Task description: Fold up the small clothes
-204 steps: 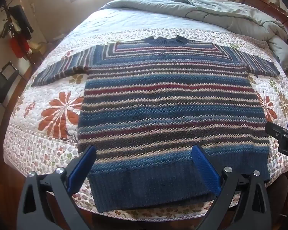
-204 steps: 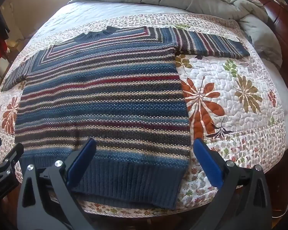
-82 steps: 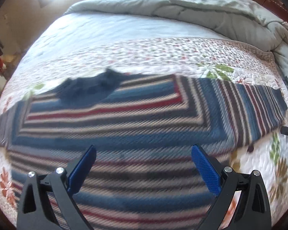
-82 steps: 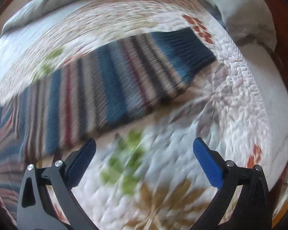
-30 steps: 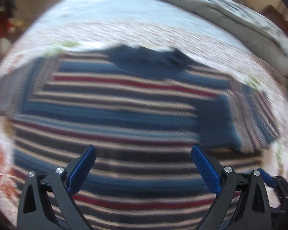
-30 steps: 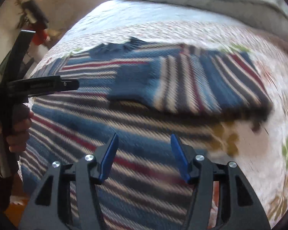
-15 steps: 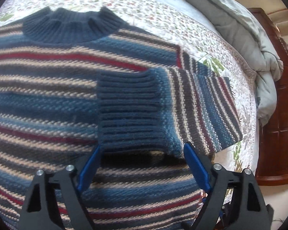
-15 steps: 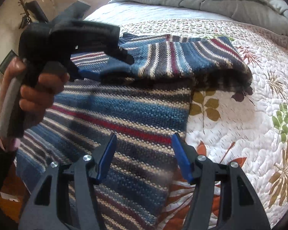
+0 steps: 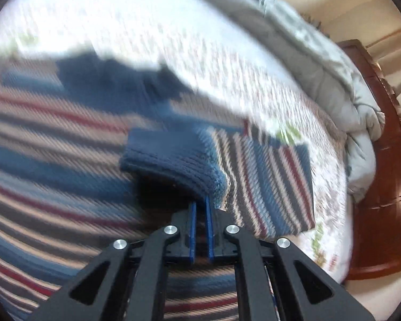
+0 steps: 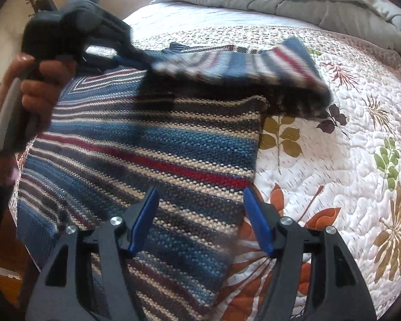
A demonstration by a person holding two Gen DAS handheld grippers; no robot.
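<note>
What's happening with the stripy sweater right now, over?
Left gripper just closed, pinching the sleeve cuff, sleeve lifted across the sweater. Right gripper open, empty, above the sweater's edge. Nothing in the way.

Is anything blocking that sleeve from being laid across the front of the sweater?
Nothing visible does. The left gripper, which has just been closing, is shut on the sleeve at its dark blue cuff and holds it raised above the sweater. The striped front below is bare; the open right gripper hovers nearer the hem.

Black gripper frames; blue fingers (image 10: 144,222); silver screws
</note>
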